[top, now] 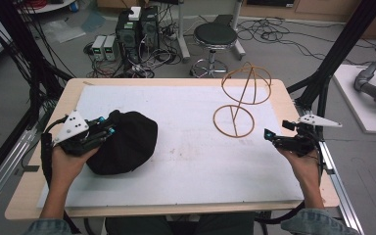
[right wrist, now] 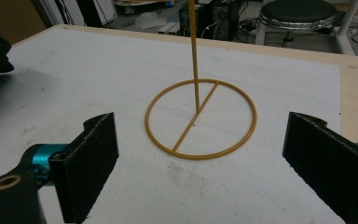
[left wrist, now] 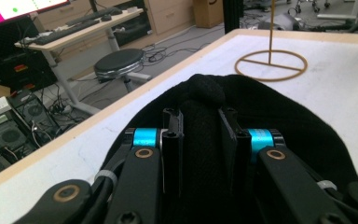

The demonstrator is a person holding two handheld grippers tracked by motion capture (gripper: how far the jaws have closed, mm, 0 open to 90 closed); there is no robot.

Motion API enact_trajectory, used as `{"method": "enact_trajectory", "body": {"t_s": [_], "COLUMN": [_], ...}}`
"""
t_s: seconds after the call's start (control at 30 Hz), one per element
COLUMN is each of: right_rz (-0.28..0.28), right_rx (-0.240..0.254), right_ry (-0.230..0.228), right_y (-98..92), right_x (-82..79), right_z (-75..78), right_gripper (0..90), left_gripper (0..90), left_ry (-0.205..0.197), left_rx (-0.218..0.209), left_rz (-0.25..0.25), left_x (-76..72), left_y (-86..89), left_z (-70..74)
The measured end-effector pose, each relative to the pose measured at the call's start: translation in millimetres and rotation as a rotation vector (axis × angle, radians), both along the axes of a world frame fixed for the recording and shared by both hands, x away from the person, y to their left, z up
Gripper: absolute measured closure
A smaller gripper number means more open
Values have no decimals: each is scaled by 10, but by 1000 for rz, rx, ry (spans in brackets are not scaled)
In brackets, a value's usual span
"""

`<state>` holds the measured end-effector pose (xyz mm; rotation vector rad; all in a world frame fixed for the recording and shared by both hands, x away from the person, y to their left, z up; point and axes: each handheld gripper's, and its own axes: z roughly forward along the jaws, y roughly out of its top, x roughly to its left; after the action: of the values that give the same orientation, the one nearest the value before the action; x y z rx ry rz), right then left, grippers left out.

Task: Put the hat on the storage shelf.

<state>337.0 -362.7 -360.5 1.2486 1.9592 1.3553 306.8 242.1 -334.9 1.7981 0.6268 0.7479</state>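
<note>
The black hat [top: 125, 142] lies on the white mat [top: 191, 161] in the left half of the tabletop [top: 73, 85], closer to the near edge than to the far one. The left gripper [top: 108, 129] comes to it from the left edge side and is clenched on a fold of the hat's fabric; in the left gripper view the black cloth [left wrist: 205, 135] fills the narrow gap between the two jaws and bulges out beyond their tips. The rest of the hat spreads away from the gripper, toward the middle of the tabletop. The gold wire stand [top: 240, 105] is upright in the far right part of the mat, well apart from the hat. The right gripper [top: 269, 134] is near the right edge, just beside the stand's base ring [right wrist: 200, 119], with its jaws spread wide and nothing between them.
</note>
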Motion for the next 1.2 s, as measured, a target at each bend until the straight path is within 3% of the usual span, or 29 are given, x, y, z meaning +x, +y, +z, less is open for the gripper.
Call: {"method": "enact_trajectory", "body": {"t_s": [0.2,0.33,0.43,0.6,0.97,1.2], "right_rz": [1,3,2,2,3,2], "right_rx": [0,-2,-2,1,17,16], "right_ry": [6,1,5,7,3,0], "right_y": [7,-2,0,5,-8,-19], "right_x": [0,5,8,12,2,7], "right_z": [-3,-5,-11,-14,-4,-8], "right_gripper": [101,101,101,101,101,101], "left_gripper": [737,737,737,737,738,738], "left_ry": [-8,-20,-22,-28,-34,-53], "left_rx": [13,-11,7,-13,-20,-13], "left_rz": [1,4,8,5,-16,-64], "left_x": [79,141,196,297,554,748], "left_y": [-52,-97,-119,-188,-523,-760], "left_z": [142,233,298,403,658,877]}}
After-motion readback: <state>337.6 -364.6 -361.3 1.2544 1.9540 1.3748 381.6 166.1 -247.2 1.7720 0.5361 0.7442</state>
